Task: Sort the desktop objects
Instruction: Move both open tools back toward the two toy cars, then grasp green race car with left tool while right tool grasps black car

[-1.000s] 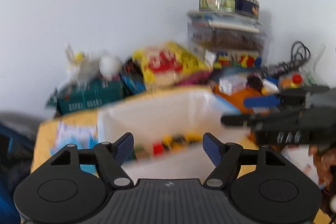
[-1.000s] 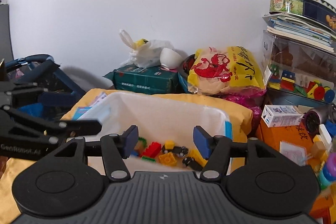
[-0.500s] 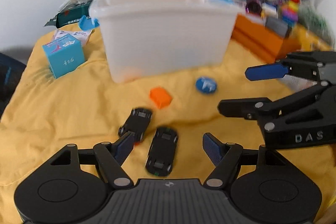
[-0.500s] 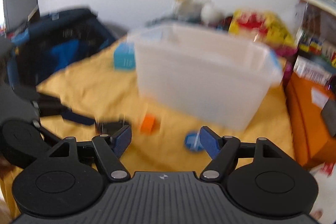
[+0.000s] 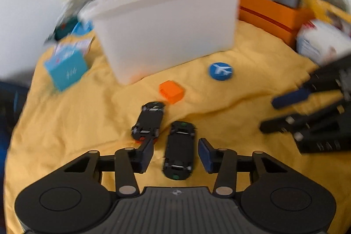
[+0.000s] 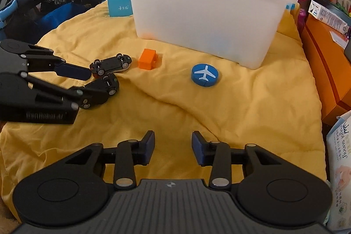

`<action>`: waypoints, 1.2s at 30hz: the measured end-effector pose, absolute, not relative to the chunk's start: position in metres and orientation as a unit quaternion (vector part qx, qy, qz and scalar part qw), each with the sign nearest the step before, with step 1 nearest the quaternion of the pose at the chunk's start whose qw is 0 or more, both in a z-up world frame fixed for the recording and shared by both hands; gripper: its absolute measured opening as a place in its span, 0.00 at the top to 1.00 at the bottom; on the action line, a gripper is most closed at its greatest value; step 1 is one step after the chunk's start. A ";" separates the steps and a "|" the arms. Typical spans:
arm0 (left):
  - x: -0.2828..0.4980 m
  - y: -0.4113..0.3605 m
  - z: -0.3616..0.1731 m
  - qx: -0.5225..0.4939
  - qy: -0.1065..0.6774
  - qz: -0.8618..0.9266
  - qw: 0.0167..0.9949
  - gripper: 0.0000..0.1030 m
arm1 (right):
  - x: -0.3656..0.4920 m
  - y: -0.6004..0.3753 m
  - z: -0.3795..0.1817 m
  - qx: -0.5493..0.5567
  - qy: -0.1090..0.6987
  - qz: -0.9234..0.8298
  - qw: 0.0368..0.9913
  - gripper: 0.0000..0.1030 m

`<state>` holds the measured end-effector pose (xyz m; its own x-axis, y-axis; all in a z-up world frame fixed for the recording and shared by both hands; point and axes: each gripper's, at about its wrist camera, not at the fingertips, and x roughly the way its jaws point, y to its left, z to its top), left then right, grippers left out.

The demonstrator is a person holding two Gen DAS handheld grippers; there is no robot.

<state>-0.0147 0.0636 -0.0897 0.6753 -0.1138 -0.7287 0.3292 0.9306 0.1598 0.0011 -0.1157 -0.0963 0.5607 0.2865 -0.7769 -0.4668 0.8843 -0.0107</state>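
Two black toy cars lie upside down on the yellow cloth. My left gripper [image 5: 176,154] is open with its fingers either side of the nearer car [image 5: 179,149], not closed on it; this also shows in the right wrist view [image 6: 98,90]. The second car [image 5: 149,120] [image 6: 110,65] lies just beyond. An orange brick [image 5: 171,91] [image 6: 148,59] and a blue round airplane piece [image 5: 220,71] [image 6: 205,75] lie in front of the white bin [image 5: 166,32] [image 6: 204,12]. My right gripper [image 6: 173,147] is open and empty above bare cloth.
A blue carton [image 5: 65,68] [image 6: 120,6] stands left of the bin. An orange box [image 5: 272,12] [image 6: 324,63] and a white package [image 6: 341,168] line the right side. A dark bag [image 6: 43,6] sits at the left. Cluttered toys and snack bags stand behind the bin.
Both grippers came down from above the bin to the cloth. My left gripper moved forward so the nearer black car now lies between its open fingers.
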 end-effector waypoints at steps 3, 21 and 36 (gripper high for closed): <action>-0.024 0.049 -0.092 0.192 0.366 -0.142 0.899 0.52 | 0.000 -0.115 -0.095 -0.111 0.414 0.215 0.878 0.60; -0.016 0.159 -0.104 -0.187 0.465 -0.164 0.850 0.72 | 0.013 -0.081 -0.089 -0.091 0.399 0.240 0.880 0.60; -0.054 0.117 -0.080 0.101 0.401 -0.129 0.901 0.47 | 0.091 -0.056 -0.116 0.250 0.502 0.190 0.806 0.60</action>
<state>-0.0542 0.1170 -0.0799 0.6455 -0.1523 -0.7484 0.3139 0.9462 0.0781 0.0911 -0.0557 -0.1157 0.4244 0.5568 -0.7141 -0.0557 0.8032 0.5931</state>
